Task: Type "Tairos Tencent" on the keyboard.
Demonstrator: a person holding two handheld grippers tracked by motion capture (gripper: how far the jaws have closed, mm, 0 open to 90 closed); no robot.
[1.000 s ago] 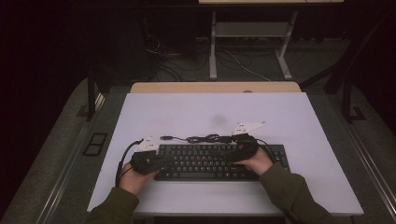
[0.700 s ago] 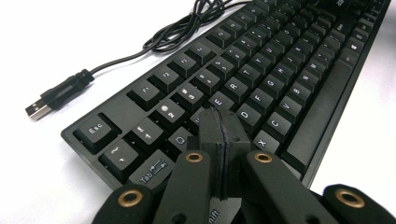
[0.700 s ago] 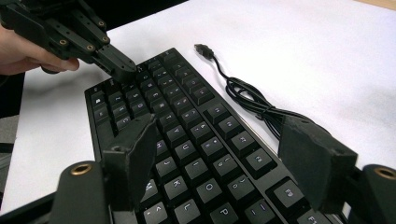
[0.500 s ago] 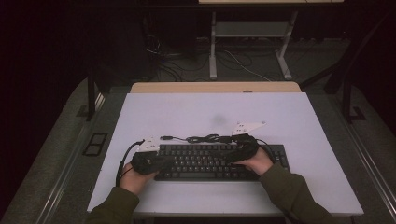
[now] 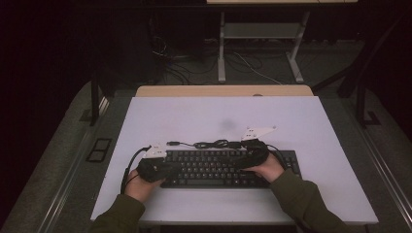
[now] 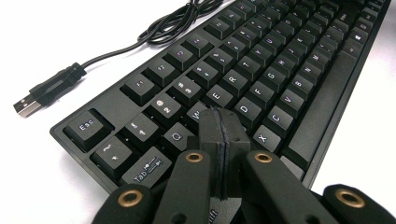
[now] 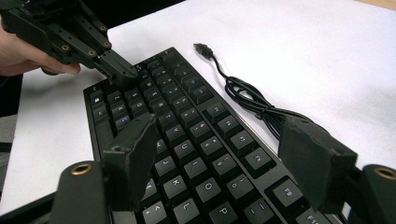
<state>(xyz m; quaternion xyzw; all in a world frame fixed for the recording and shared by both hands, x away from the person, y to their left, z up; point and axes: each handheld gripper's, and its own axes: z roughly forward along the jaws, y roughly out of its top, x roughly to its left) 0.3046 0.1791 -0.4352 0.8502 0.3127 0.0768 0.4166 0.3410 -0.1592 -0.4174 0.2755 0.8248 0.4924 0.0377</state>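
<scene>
A black keyboard (image 5: 221,167) lies on the white table near the front edge. Its black cable (image 5: 214,143) is bundled behind it and ends in a loose USB plug (image 5: 172,143). My left gripper (image 5: 177,168) is shut, and its tips (image 6: 223,126) rest over the keys at the keyboard's (image 6: 280,60) left end, near W and S. My right gripper (image 5: 238,159) hangs open over the right half of the keyboard (image 7: 196,140). One pad (image 7: 135,149) is above the keys and the other pad (image 7: 313,158) is above the far edge by the cable (image 7: 252,105). Nothing is gripped.
The white table top (image 5: 223,116) stretches behind the keyboard, with a wooden strip (image 5: 223,91) at its far edge. Beyond it are a desk frame (image 5: 221,48) and floor cables in the dark. A hand holding the left gripper (image 7: 116,65) is at the top left of the right gripper view.
</scene>
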